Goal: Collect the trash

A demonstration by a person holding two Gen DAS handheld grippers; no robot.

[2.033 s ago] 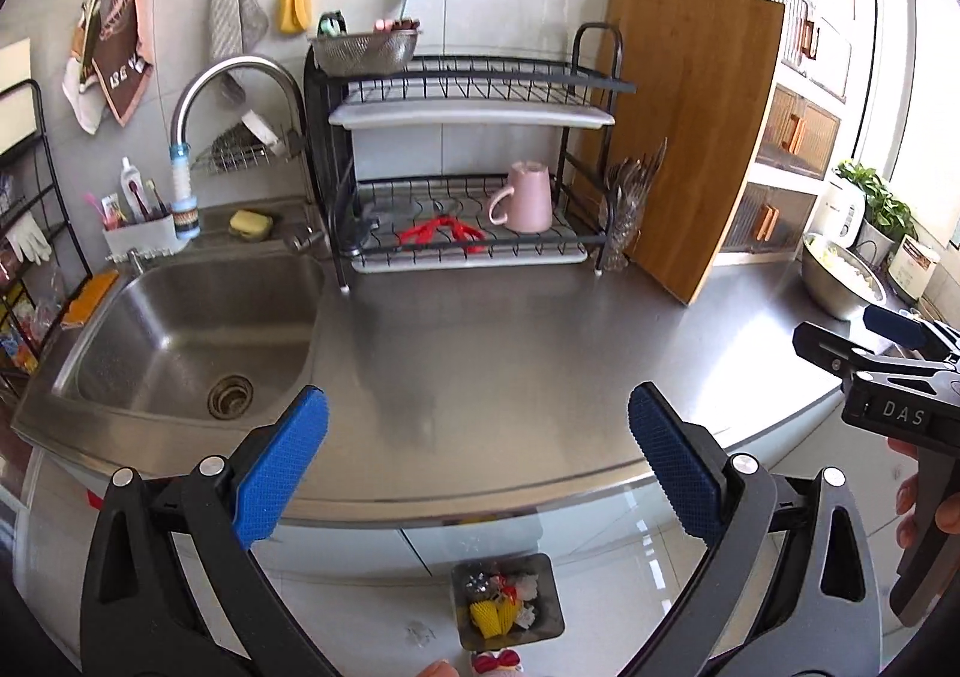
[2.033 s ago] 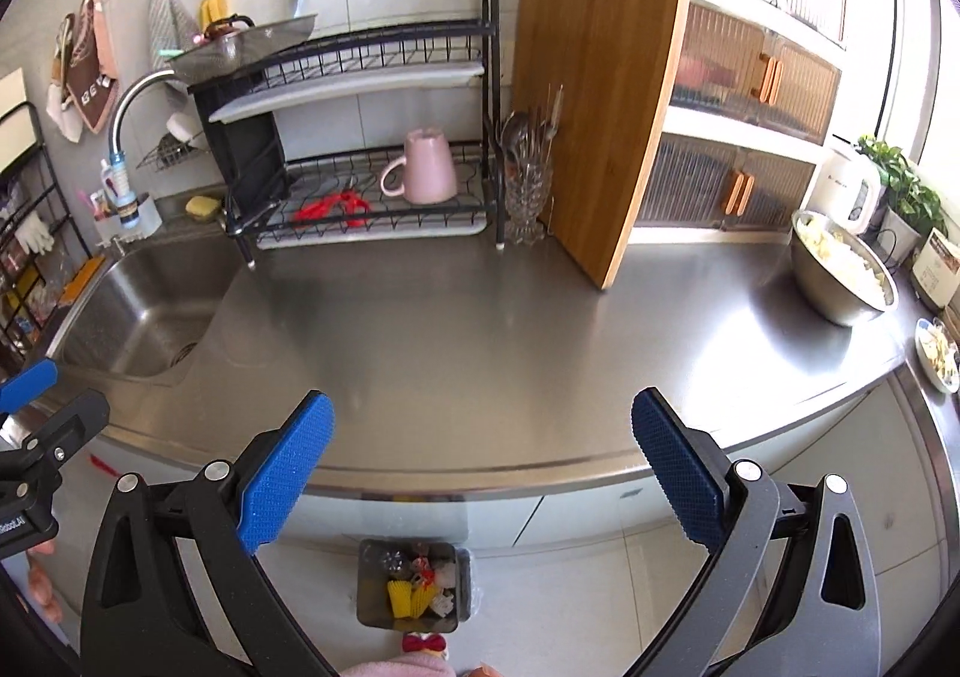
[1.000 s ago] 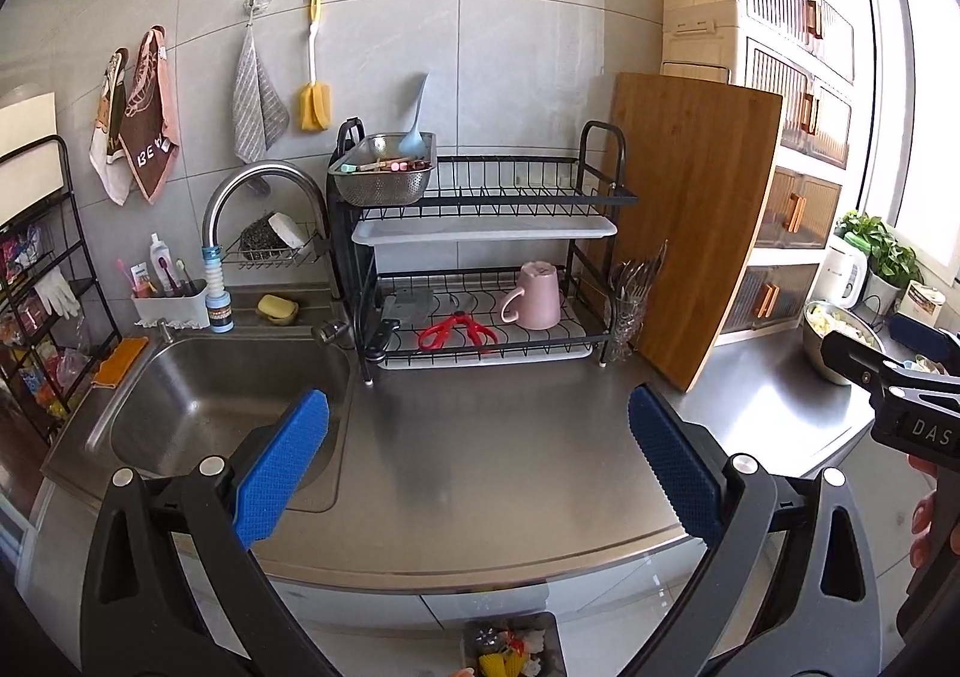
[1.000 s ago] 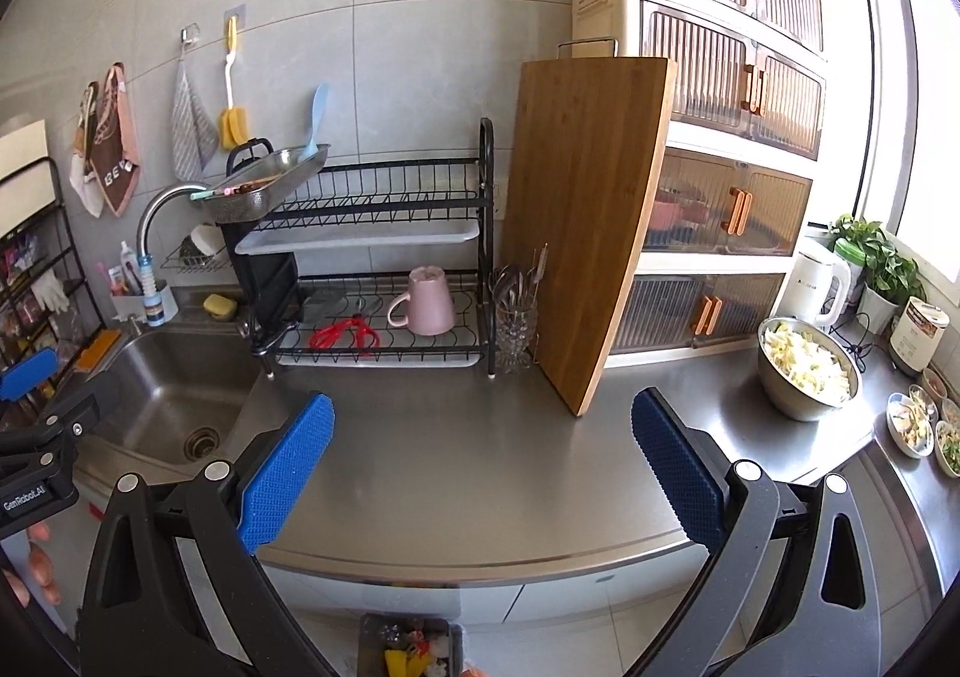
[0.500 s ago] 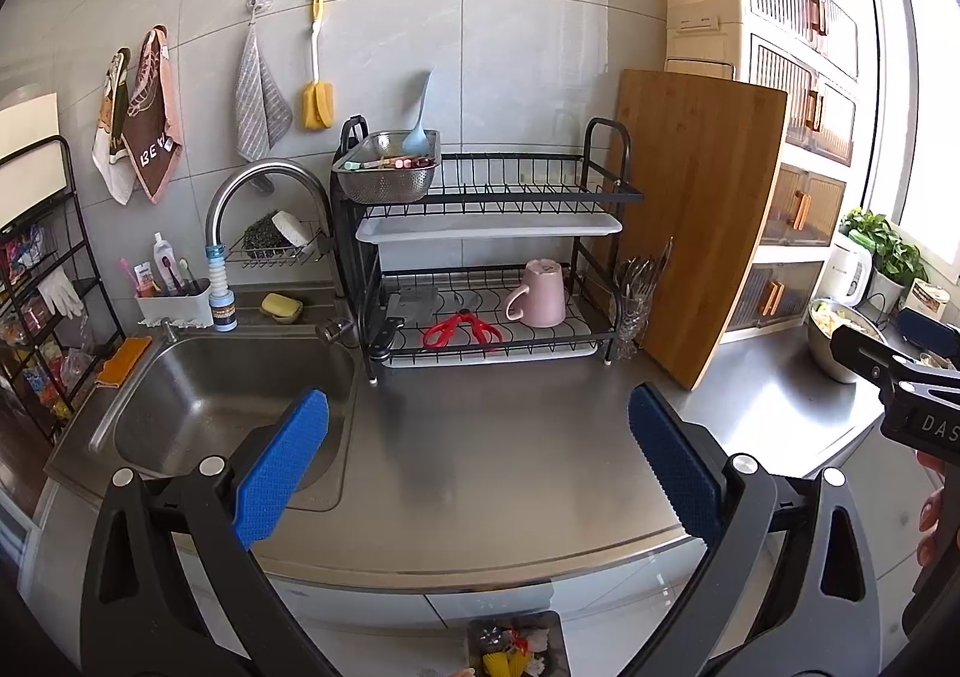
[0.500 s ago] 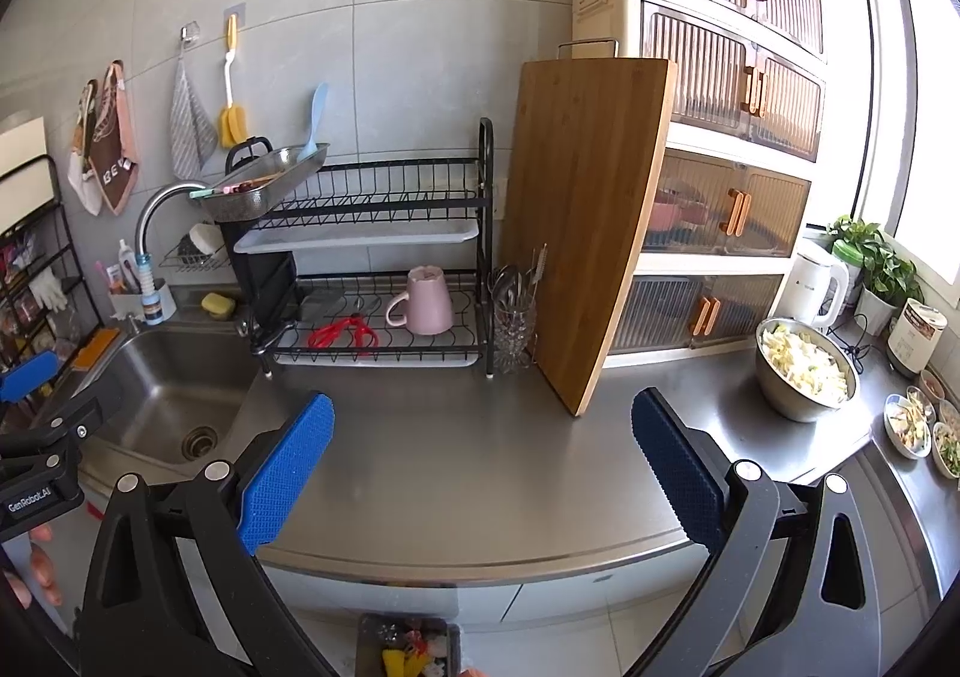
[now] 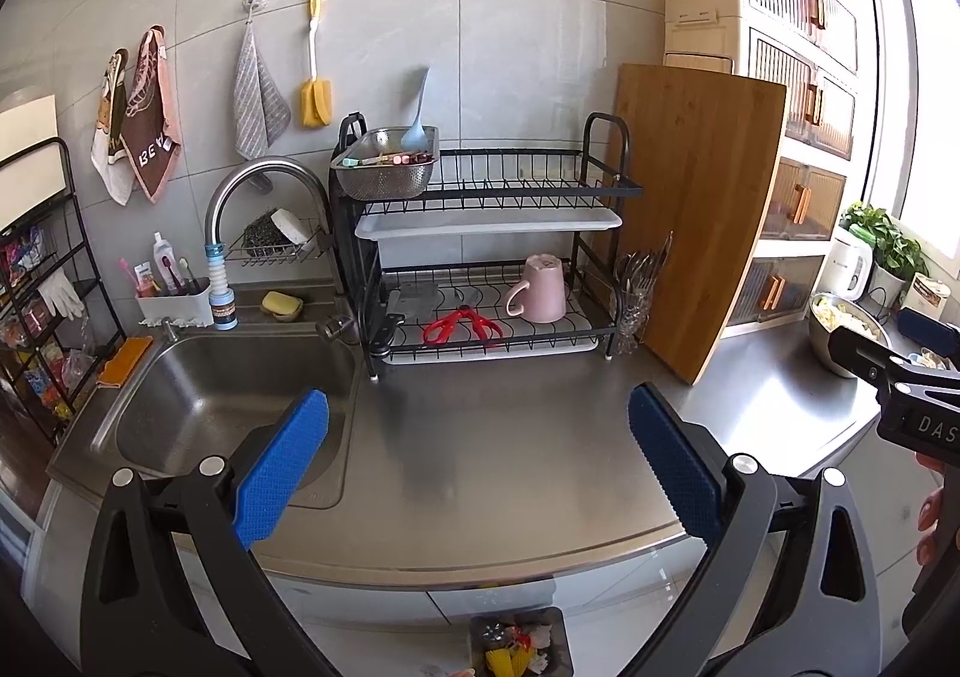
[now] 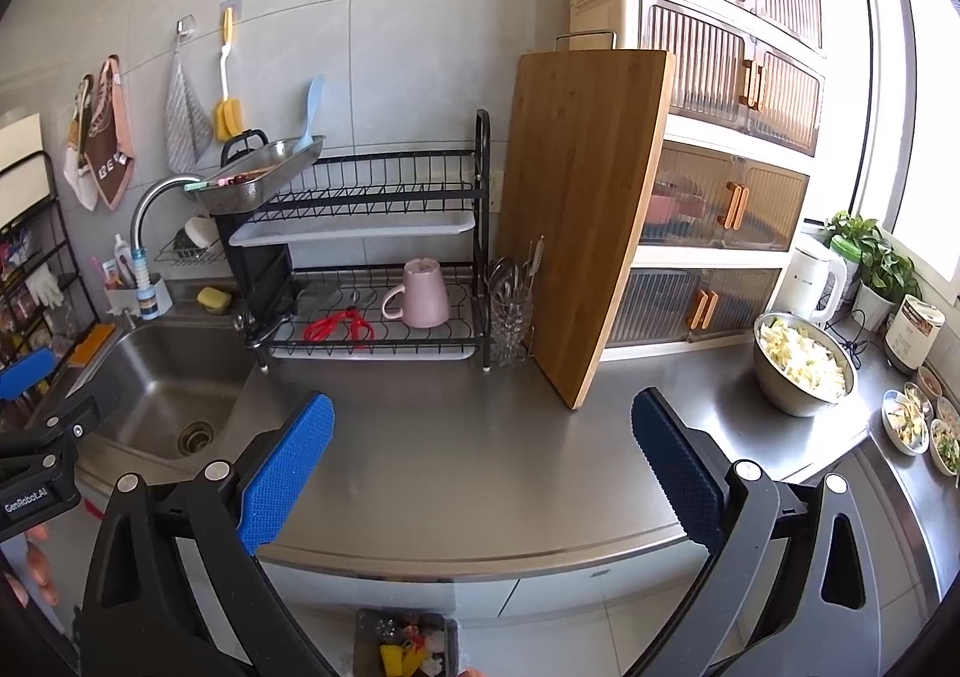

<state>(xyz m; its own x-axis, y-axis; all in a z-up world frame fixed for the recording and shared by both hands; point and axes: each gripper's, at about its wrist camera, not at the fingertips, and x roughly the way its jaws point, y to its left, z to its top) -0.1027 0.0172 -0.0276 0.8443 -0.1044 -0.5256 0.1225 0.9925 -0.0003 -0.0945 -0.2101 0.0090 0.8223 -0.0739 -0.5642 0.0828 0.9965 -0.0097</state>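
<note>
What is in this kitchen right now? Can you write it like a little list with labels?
Place: kitchen with steel counter and sink
Left hand-held gripper: open, holding nothing, above the counter's front edge
Right hand-held gripper: open, holding nothing
Trash bin: on the floor below the counter, with colourful trash inside
Dish rack: holds a pink mug upside down and red scissors
Cutting board: leaning upright beside the rack
Metal bowl: on the counter at the right, full of chopped food

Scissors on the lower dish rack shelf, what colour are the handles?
Red. The scissors lie beside the pink mug; clearest in the left wrist view.
</note>
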